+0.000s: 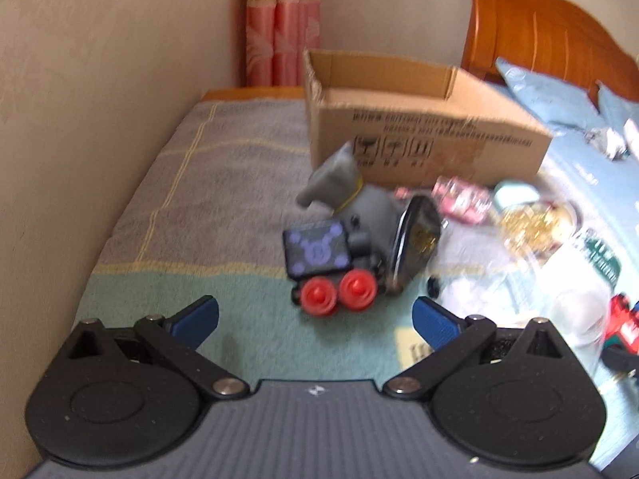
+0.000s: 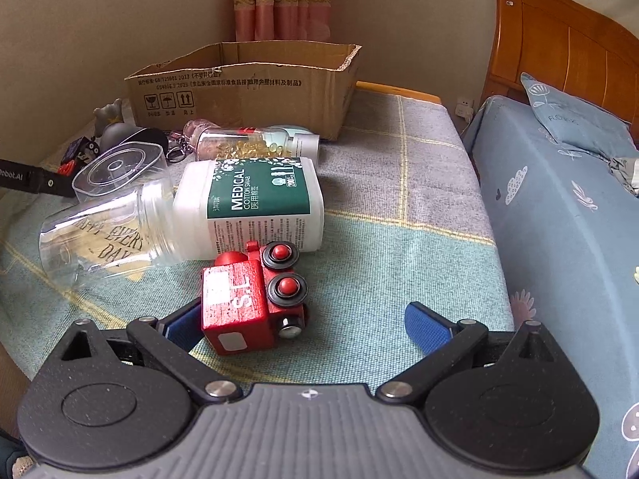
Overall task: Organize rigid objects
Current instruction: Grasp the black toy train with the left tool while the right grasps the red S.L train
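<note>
Several items crowd the blanket ahead of the right gripper [image 2: 303, 323]: a fallen clear jar [image 2: 100, 231], a medical cotton swab bottle [image 2: 255, 203] and a capsule bottle [image 2: 255, 145], with the cardboard box [image 2: 243, 84] behind. Its jaws gape wide, empty; the red toy train [image 2: 249, 299] lies tipped against its left finger. Only the left view shows the open, empty left gripper [image 1: 315, 319] facing a black toy train [image 1: 331, 263] with red wheels.

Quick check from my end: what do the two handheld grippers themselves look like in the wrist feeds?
The left gripper and right gripper match: blue textured finger pads on black linkage arms with silver pivot pins, round black housings, and a ribbed grey body with a small white logo. No cables or sleeves visible.
</note>
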